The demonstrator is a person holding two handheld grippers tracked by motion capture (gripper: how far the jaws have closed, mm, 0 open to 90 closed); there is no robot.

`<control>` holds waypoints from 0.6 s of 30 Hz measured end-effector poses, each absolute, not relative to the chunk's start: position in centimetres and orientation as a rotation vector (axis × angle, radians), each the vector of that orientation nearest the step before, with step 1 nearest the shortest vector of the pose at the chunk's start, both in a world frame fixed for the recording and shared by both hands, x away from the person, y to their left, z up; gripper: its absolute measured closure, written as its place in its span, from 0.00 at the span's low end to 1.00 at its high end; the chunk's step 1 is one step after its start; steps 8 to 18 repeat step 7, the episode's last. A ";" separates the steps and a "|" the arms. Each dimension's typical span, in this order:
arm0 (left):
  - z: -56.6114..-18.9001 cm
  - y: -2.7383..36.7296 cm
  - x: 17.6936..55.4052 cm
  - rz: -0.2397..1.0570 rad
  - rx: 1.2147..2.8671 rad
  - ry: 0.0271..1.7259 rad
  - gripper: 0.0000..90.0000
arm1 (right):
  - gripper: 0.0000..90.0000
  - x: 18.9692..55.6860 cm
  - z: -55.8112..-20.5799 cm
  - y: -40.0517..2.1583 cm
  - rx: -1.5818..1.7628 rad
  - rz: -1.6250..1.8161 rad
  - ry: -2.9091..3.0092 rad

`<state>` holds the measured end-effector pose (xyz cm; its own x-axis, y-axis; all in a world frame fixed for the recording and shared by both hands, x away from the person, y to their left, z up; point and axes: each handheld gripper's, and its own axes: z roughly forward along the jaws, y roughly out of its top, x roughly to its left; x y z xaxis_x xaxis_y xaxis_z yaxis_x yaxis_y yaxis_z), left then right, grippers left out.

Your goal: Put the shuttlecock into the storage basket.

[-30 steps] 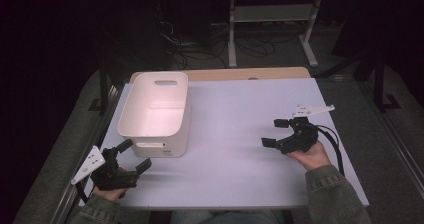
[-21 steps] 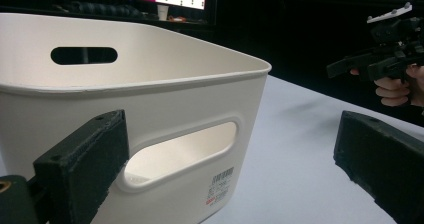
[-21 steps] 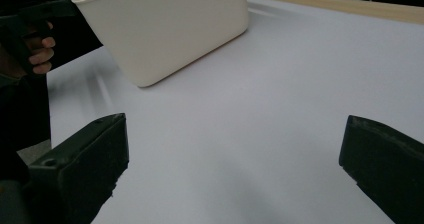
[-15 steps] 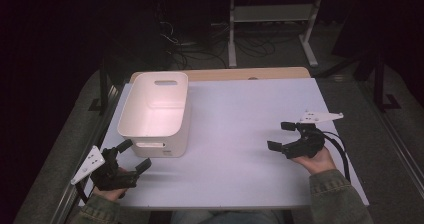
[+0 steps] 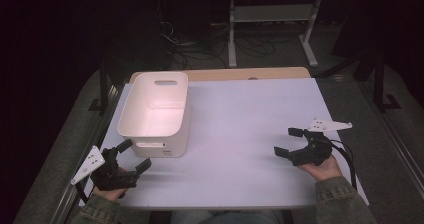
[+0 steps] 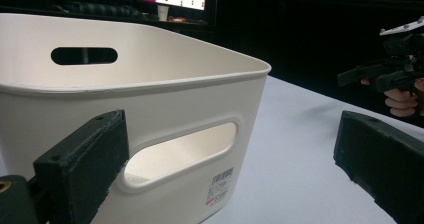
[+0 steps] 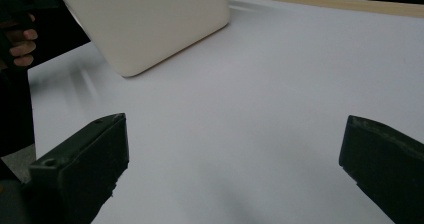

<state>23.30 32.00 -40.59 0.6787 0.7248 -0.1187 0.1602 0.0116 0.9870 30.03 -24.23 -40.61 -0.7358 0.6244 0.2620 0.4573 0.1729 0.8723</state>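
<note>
Movement was confined to the right tongs (image 5: 287,141), which had been drawn back toward the near right edge of the tabletop (image 5: 240,114) and were held released, grasping nothing. The left tongs (image 5: 134,154), equally spread and unchanged, were kept just beside the near end of the white bin (image 5: 155,111), apparently empty, at the tabletop's left. No engagement was yet indicated.
</note>
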 end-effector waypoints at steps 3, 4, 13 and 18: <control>-40.6 32.0 23.3 0.509 1.519 0.768 0.01 | 0.00 29.8 -40.6 -24.5 1.068 1.610 2.271; -40.6 32.0 23.3 0.507 1.519 0.769 0.01 | 0.00 29.8 -40.7 -24.5 1.068 1.607 2.273; -40.6 31.9 23.3 0.504 1.519 0.771 0.01 | 0.00 29.7 -40.8 -24.5 1.071 1.605 2.277; -40.6 31.9 23.3 0.504 1.519 0.771 0.01 | 0.00 29.7 -40.8 -24.5 1.071 1.605 2.277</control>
